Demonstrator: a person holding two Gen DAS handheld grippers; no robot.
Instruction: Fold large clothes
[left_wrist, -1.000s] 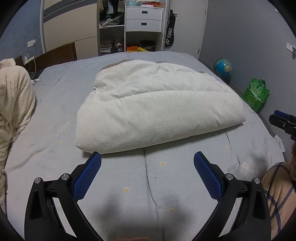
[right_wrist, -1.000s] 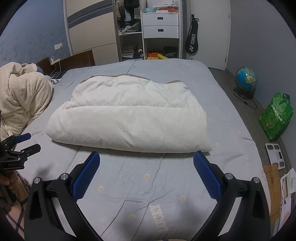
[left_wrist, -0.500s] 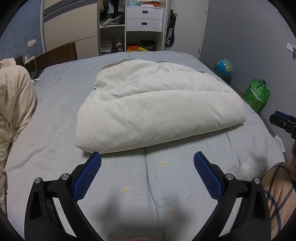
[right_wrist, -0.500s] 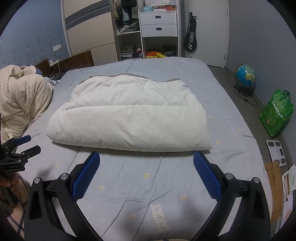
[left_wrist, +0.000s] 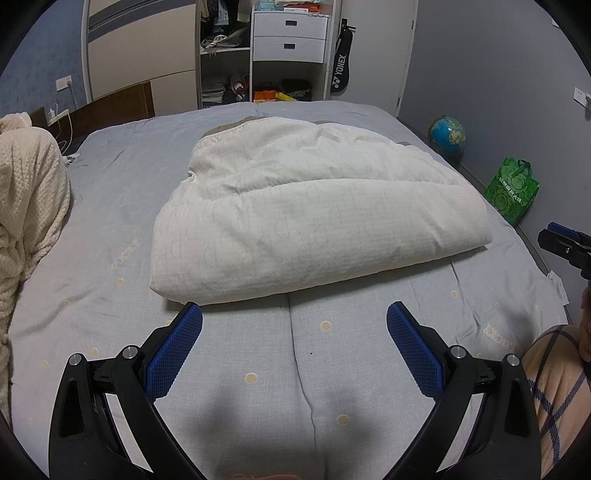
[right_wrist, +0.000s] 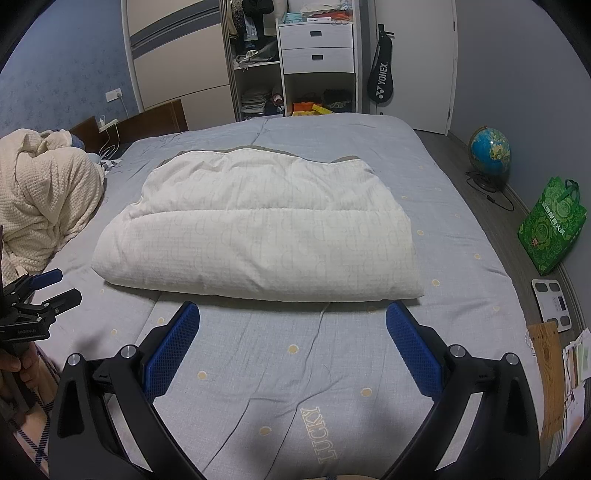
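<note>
While both tongs, left gripper (left_wrist: 294, 325) and right gripper (right_wrist: 292, 325), are hovering agape, the soft, bulky quilt (left_wrist: 314, 218) is inviting corner grasps.

Left gripper (left_wrist: 294, 319) and right gripper (right_wrist: 292, 319) hover level, jaws spread wide, empty.

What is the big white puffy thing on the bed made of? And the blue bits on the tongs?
The folded cream-white quilt looks like matte woven cloth over soft filling: it bulges and shows stitched lines. The blue pads on the right tongs look like rubbery plastic, going by their dimpled grid texture, though that is a guess.
</note>
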